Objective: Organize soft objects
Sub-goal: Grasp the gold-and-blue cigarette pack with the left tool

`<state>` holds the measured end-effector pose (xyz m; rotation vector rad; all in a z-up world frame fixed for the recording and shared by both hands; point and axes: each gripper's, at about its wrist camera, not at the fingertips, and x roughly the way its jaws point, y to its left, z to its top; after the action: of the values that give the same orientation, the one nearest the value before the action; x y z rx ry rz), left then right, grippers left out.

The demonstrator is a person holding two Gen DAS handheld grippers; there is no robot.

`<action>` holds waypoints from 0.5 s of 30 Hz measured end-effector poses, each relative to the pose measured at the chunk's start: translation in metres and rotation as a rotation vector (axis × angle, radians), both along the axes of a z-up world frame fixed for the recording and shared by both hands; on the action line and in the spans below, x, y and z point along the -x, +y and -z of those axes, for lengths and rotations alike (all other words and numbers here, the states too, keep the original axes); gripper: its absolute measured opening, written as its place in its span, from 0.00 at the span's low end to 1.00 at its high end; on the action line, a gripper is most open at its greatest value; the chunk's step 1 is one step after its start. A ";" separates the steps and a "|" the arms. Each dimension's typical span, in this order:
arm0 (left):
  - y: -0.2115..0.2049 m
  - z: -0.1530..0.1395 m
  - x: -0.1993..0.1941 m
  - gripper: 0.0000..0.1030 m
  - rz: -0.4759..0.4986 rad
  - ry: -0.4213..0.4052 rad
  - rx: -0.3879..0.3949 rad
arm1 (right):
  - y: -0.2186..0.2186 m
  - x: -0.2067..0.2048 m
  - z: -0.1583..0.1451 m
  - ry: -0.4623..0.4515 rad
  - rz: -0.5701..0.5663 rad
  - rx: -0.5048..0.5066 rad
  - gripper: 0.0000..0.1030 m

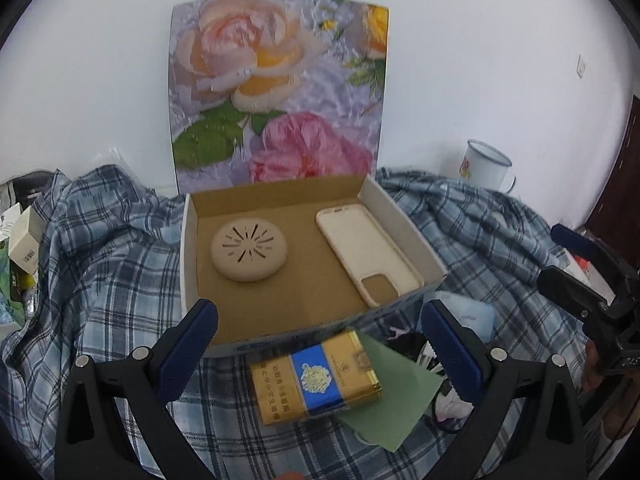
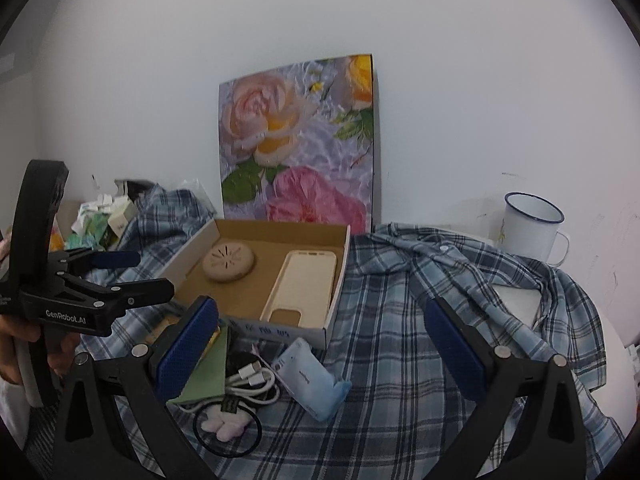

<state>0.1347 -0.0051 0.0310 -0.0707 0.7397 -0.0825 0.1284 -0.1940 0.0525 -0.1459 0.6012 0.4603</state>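
Both grippers spread wide, nothing in either: left gripper [image 1: 320,344] hovers over a gold-blue pack [image 1: 316,376] just in front of the box [image 1: 404,216]; right gripper [image 2: 320,344] hangs over the plaid shirt [image 2: 400,320]. Round pad [image 1: 249,249] and phone case [image 1: 366,256] lie apart inside the box. Cable [image 2: 252,380], blue pouch [image 2: 308,380], green sheet [image 1: 396,400] sit just outside its front wall. Mug [image 2: 528,228] at far right.

Cardboard box [image 1: 192,240]: brown inside, white walls. Inside it: beige round slotted pad [image 1: 249,251], cream phone case [image 1: 368,256]. Beneath: blue-white plaid shirt [image 1: 100,248]. In front: gold-blue packet [image 1: 316,378], green sheet [image 1: 396,396].
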 end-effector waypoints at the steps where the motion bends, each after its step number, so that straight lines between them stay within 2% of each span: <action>1: 0.000 0.002 -0.001 1.00 0.002 0.009 -0.004 | 0.001 0.000 0.002 0.004 -0.003 0.007 1.00; 7: 0.003 0.016 -0.007 1.00 0.011 0.071 0.005 | 0.007 -0.006 0.023 0.048 -0.011 0.073 1.00; 15: 0.005 0.043 -0.019 1.00 0.011 0.186 0.040 | 0.007 -0.014 0.037 0.099 0.001 0.099 1.00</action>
<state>0.1540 -0.0004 -0.0122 -0.1136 0.9240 -0.1026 0.1420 -0.1870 0.0155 -0.2180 0.7211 0.4383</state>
